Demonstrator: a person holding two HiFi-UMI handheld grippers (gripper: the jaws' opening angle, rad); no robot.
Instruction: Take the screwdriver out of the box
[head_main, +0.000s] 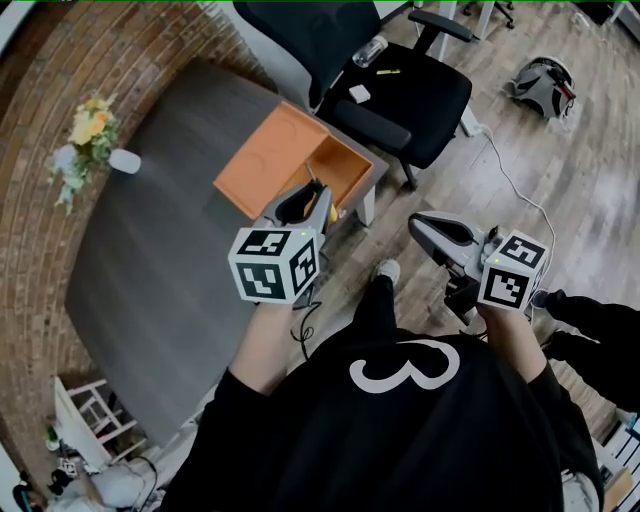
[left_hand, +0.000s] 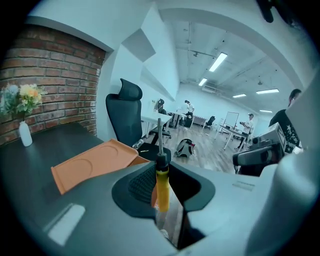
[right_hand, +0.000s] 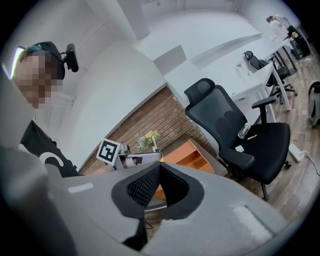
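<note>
The screwdriver (left_hand: 162, 187) has a yellow handle and a thin metal shaft that points up. My left gripper (left_hand: 162, 169) is shut on the handle and holds the tool upright in the air. In the head view this left gripper (head_main: 318, 196) hovers over the near edge of the open orange box (head_main: 345, 172), whose lid (head_main: 268, 158) lies flat on the table. A bit of yellow from the screwdriver (head_main: 333, 212) shows at the jaws. My right gripper (head_main: 420, 224) hangs off the table's right side, past the box (right_hand: 191, 157), shut with nothing between its pads.
The box sits at the corner of a dark grey table (head_main: 150, 260) against a brick wall. A white vase of flowers (head_main: 98, 145) stands at the table's far left. A black office chair (head_main: 400, 90) holding a bottle (head_main: 368, 52) stands just beyond the box. A backpack (head_main: 540, 85) lies on the wooden floor.
</note>
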